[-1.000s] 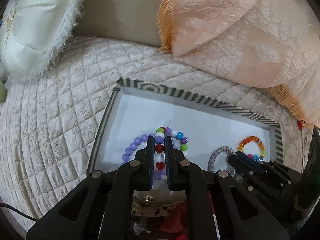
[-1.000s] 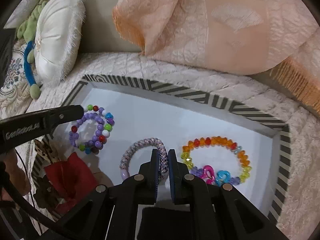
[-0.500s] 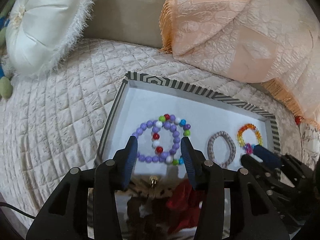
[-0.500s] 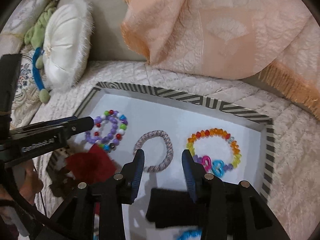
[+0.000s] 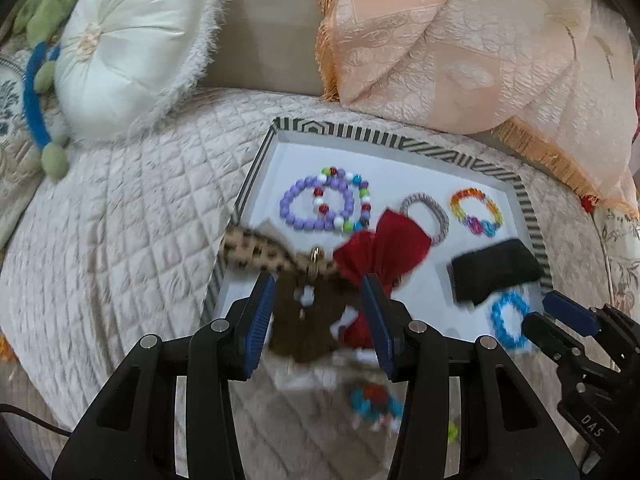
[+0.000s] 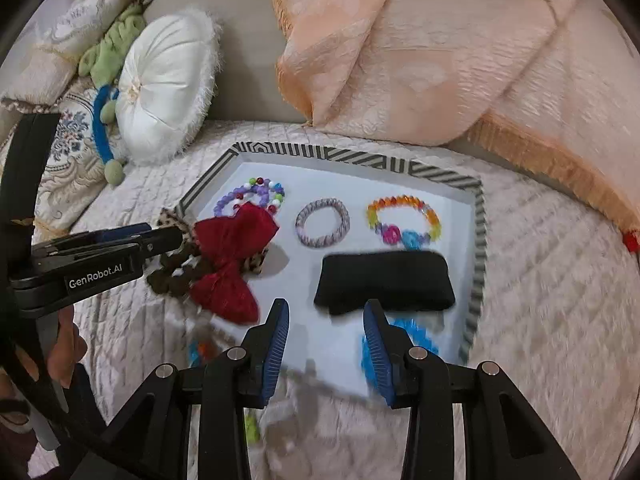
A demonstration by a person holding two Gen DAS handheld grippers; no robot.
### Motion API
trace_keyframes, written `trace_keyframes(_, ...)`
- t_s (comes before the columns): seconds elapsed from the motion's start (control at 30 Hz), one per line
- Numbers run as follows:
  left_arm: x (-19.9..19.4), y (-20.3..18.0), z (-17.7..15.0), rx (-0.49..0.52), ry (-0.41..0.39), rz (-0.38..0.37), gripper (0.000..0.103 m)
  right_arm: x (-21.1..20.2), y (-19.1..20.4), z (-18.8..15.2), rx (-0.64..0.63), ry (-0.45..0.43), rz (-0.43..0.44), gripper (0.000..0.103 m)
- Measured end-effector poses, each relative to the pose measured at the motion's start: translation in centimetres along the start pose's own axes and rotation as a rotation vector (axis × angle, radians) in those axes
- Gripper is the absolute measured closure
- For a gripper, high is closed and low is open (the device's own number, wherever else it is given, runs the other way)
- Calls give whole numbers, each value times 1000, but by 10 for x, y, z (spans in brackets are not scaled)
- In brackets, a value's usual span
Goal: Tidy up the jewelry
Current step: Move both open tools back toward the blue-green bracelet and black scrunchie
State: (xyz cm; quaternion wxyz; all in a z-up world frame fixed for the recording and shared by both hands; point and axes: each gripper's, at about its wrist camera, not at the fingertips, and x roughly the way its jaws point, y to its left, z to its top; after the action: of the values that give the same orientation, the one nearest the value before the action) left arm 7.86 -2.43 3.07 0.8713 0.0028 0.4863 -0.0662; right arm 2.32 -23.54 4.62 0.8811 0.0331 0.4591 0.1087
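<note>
A striped-rim tray (image 5: 360, 132) (image 6: 360, 156) lies on the quilted bed. On its white floor are a purple bead bracelet (image 5: 296, 216) overlapped by a multicolour one (image 5: 362, 196), a grey braided hair tie (image 5: 434, 206) (image 6: 344, 216), a rainbow bracelet (image 5: 472, 193) (image 6: 400, 201), a black band (image 5: 496, 276) (image 6: 384, 280) and a blue bracelet (image 5: 498, 320). A red bow (image 5: 384, 248) (image 6: 228, 248) and a leopard-print bow (image 5: 256, 252) lie over the tray's near left edge. My left gripper (image 5: 319, 284) (image 6: 160, 240) hovers open above the bows. My right gripper (image 6: 326, 308) (image 5: 560, 312) is open and empty above the tray's front.
A white round cushion (image 5: 120, 64) and a green plush toy (image 5: 48, 16) sit at the back left. A peach fringed throw (image 5: 460, 40) rises behind the tray. Small loose beads (image 5: 376, 400) lie on the quilt in front of the tray. A hand (image 6: 60, 352) holds the left gripper.
Both grippers opened, the left letting go of the bead bracelets and the right of the hair tie. Both then drew back and up, bringing the whole tray into view.
</note>
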Motion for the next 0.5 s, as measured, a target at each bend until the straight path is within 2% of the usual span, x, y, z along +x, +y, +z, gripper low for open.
trace_keyframes(0.2,-26,-2,-34,10,-17,14,58,-27,8,-33,10,29,14,66)
trace_keyframes(0.5,-54,-4,-81,35,-20,13,58,-63,26,-80,-21,23,1,66)
